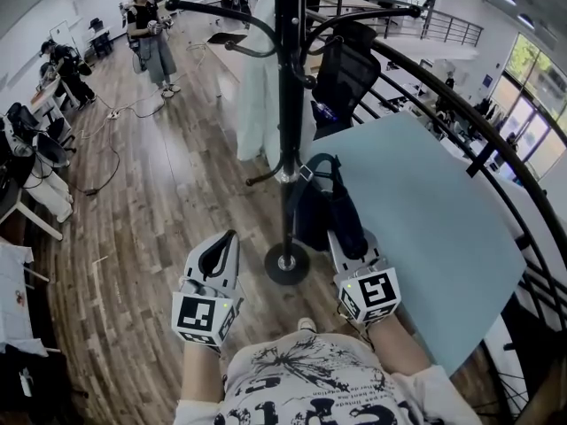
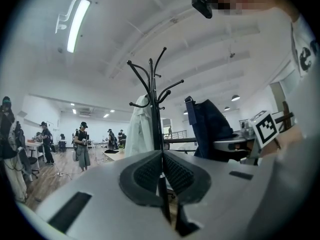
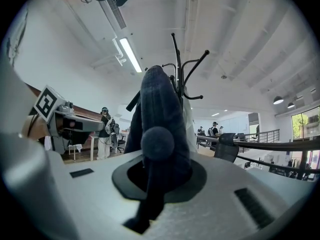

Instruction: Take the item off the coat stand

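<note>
The black coat stand rises in the middle of the head view, its round base on the wood floor. A white garment hangs on its far side. My right gripper is shut on a dark navy fabric item, a bag or garment with a strap, held low just right of the pole. In the right gripper view the dark navy fabric item fills the shut jaws. In the left gripper view it stands apart from the stand's hooks. My left gripper is shut and empty, left of the base.
A pale blue tabletop lies to the right, ringed by a black railing. A black office chair stands behind the stand. People work at the back left, and desks and floor cables line the left side.
</note>
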`<state>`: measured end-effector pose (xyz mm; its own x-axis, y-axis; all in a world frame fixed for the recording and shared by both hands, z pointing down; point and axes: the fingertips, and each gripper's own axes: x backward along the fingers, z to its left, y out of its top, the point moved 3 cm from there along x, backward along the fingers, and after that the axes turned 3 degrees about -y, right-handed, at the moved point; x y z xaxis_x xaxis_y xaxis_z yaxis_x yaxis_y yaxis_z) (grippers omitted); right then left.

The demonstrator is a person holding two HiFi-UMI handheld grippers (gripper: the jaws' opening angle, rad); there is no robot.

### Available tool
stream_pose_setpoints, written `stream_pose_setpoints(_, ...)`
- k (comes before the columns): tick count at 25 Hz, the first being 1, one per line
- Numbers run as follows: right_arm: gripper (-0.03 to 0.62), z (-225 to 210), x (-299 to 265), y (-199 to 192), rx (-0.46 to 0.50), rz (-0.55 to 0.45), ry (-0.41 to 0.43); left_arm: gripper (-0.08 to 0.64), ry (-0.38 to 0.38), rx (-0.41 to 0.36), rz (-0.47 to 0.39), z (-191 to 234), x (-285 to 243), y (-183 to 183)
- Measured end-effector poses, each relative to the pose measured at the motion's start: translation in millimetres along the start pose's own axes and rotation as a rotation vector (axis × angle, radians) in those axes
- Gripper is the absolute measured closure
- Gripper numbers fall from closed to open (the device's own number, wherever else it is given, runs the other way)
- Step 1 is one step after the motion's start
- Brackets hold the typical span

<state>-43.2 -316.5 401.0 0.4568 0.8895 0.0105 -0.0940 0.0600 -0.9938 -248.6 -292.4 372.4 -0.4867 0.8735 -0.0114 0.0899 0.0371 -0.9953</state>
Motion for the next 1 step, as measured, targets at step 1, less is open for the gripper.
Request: stream_pose_setpoints(1, 0.578, 0.1, 0.0, -0.8, -0.002, -0.001, 0.001, 0.555, 0.0, -0.001, 0.001, -0.6, -0.1, -0.2)
